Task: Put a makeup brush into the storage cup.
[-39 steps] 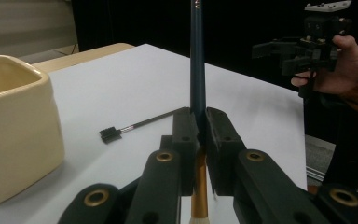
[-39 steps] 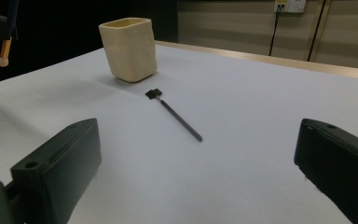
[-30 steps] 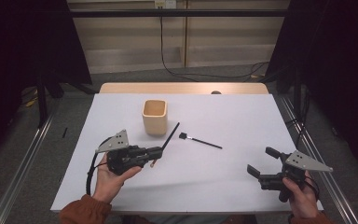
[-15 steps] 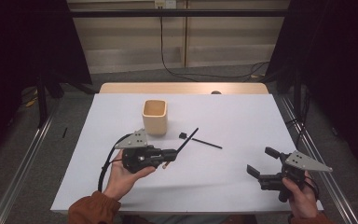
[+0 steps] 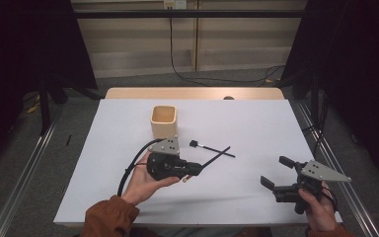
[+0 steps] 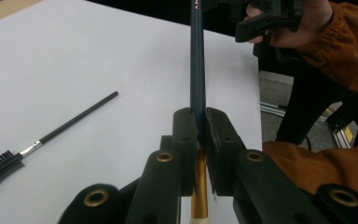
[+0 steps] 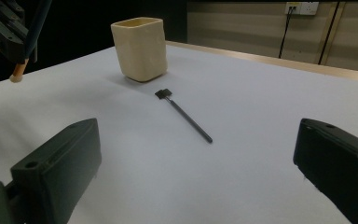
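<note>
Your left claw [image 5: 197,169] is clamped on a slim dark-handled brush [image 5: 216,158]; in the left gripper view the two jaws pinch the handle [image 6: 197,88] where the dark shaft meets a gold ferrule, and the shaft runs straight up from them. From the high view the claw sits near the counter [image 5: 256,123] centre, slightly toward 7 o'clock, with the brush handle pointing out toward 2 o'clock and a pale tip showing just behind the jaws. Your right claw [image 5: 276,173] is at 4 o'clock, near the counter's front right corner, jaws standing wide apart with nothing between them; the right gripper view shows bare white surface between the two pads. A second tool, a small black comb-headed brush [image 5: 212,148], lies flat on the counter at about centre, its head toward 9 o'clock, just beyond the held brush's far end. A cream square cup [image 5: 164,121] stands upright at 11 o'clock from centre, close to the left claw's grey plate and apart from both brushes.
</note>
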Demonstrator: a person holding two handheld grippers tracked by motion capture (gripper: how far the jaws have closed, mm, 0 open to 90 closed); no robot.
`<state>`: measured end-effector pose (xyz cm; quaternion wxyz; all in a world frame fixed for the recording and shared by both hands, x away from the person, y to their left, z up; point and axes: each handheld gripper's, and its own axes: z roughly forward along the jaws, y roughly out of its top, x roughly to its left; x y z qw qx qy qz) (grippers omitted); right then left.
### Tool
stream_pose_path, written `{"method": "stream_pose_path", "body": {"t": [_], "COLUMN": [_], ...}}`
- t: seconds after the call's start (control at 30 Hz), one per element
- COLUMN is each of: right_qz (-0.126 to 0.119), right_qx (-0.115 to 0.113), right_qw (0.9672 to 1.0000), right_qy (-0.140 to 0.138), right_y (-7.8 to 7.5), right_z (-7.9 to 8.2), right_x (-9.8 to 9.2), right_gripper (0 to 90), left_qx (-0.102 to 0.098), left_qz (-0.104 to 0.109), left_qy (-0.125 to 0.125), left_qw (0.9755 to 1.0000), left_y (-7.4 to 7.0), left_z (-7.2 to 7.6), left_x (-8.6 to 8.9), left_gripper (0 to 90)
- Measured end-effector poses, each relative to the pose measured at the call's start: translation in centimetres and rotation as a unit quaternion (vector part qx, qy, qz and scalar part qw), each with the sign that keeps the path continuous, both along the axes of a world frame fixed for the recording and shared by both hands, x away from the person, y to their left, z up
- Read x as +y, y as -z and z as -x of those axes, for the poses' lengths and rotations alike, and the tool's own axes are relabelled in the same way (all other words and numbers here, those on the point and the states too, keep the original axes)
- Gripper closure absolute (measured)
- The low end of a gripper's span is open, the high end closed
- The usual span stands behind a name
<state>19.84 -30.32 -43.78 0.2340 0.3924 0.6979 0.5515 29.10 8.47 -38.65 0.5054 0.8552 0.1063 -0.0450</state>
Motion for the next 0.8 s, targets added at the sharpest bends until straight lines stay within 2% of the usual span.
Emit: {"method": "stream_pose_path", "body": {"t": [0.1, 0.2, 0.3, 0.4, 0.6, 0.8], "right_qz": [-0.001, -0.001, -0.001, 0.001, 0.005, 0.005], "right_qx": [0.001, 0.002, 0.001, 0.002, 0.006, 0.007], "right_qw": [1.0000, 1.0000, 1.0000, 1.0000, 0.9998, 0.9998], "right_qy": [0.001, 0.000, -0.001, -0.002, -0.017, -0.020], "right_y": [0.0, 0.0, 0.0, 0.1, 0.1, 0.1], "right_z": [0.0, 0.0, 0.0, -0.1, -0.1, -0.1], "right_x": [0.0, 0.0, 0.0, 0.0, 0.4, 0.4], "right_gripper": [0.1, 0.1, 0.0, 0.0, 0.0, 0.0], "left_qx": [0.007, 0.008, -0.001, 0.004, 0.007, 0.007], "left_qz": [-0.010, -0.030, -0.054, -0.075, -0.132, -0.180], "left_qy": [0.001, 0.001, 0.010, 0.016, 0.044, 0.064], "left_qw": [0.9999, 0.9995, 0.9985, 0.9970, 0.9902, 0.9816], "left_y": [0.0, -0.3, -1.0, -1.5, -1.9, -1.9], "left_z": [-0.1, -0.2, -0.2, -0.4, -0.5, -0.3], "left_x": [0.0, 0.2, 0.3, 0.3, -0.2, -0.9], "left_gripper": [83.4, 83.4, 83.4, 83.4, 83.4, 83.4]}}
